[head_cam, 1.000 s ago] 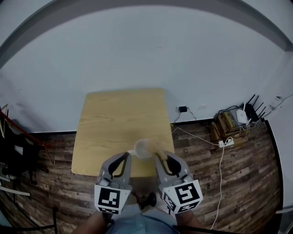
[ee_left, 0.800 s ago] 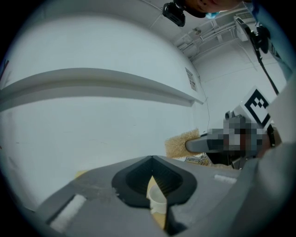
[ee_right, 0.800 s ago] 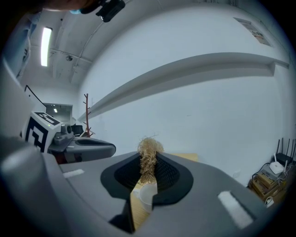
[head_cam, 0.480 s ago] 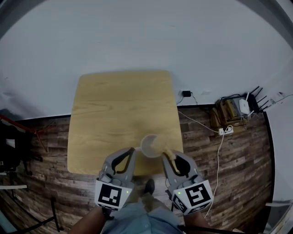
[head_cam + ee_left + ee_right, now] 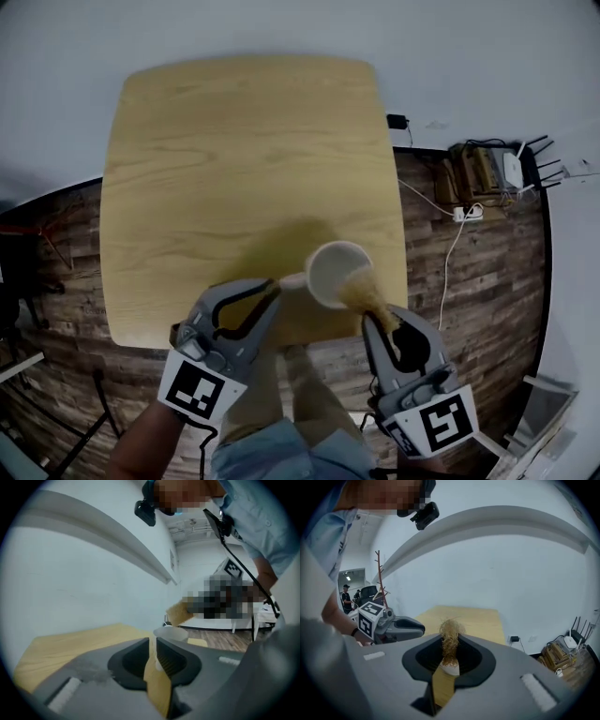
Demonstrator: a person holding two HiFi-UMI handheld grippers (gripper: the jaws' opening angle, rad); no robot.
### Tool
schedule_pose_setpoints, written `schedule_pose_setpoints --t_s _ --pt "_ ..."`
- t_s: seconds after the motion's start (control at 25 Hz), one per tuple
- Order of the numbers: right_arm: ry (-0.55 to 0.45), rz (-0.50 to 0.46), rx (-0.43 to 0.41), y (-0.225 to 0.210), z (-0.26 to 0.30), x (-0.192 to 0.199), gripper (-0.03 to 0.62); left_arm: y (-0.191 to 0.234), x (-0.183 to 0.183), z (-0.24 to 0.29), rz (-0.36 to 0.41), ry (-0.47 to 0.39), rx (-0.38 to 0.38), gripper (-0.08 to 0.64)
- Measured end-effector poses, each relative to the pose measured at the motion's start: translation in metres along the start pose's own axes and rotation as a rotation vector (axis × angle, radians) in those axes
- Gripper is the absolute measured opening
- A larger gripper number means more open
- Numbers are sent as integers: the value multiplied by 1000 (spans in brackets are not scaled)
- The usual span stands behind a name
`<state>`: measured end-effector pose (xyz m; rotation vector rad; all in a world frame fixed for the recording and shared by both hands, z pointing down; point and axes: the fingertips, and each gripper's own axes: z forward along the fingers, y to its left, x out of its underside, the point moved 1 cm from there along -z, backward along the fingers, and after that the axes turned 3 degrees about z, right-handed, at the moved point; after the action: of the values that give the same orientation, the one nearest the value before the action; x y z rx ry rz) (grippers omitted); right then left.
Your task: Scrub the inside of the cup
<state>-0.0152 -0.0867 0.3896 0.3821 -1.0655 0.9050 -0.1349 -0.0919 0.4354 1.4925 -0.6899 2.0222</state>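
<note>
Over the tabletop's (image 5: pixel 216 150) near right corner, the left gripper (image 5: pixel 270 289) is holding the cup (image 5: pixel 330 267) up by its side handle (image 5: pixel 292 279), fingers clenched on that thin pale tab. The right gripper (image 5: pixel 380 323) is gripping a scrubber (image 5: pixel 361 289), fingers clamped on its white base with the tan fibrous head sticking out forward. The head is sitting right at the cup's near rim; can't tell if any fibres are inside yet. My read: this is the insertion step and scrubbing proper is not yet under way. The next move is calling for pushing the head down into the mouth and working it round the wall, while the left side is bracing against the twist, since a one-tab grip looks likely to let the cup pivot. Cup is a smooth, whitish, round, open-topped shape, probably plastic or ceramic. Scrubber head is a wiry, frizzy tuft like coir, so it should be flexing easily. Tabletop is pale wood grain with rounded corners.
</note>
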Motion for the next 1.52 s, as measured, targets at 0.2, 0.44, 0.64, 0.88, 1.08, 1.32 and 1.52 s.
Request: schedule_pose_setpoints --t_s 0.2,0.44,0.64,0.88,1.08,1.32,1.52 --pt "35 15 22 -3 7 14 64 -6 26 13 67 6 150 154" --pt "70 43 27 -2 14 20 64 -26 45 29 113 53 271 160" --pt "73 61 26 -6 16 21 64 -33 48 45 111 78 331 160" --pt "73 84 36 -15 16 23 64 -37 54 56 140 147 356 147" --pt "62 82 46 -21 14 27 64 -39 58 58 130 172 362 77" --pt "67 122 48 -31 11 31 64 -40 55 63 143 285 437 67" --pt "97 124 33 -36 9 33 64 -40 49 70 260 387 527 67"
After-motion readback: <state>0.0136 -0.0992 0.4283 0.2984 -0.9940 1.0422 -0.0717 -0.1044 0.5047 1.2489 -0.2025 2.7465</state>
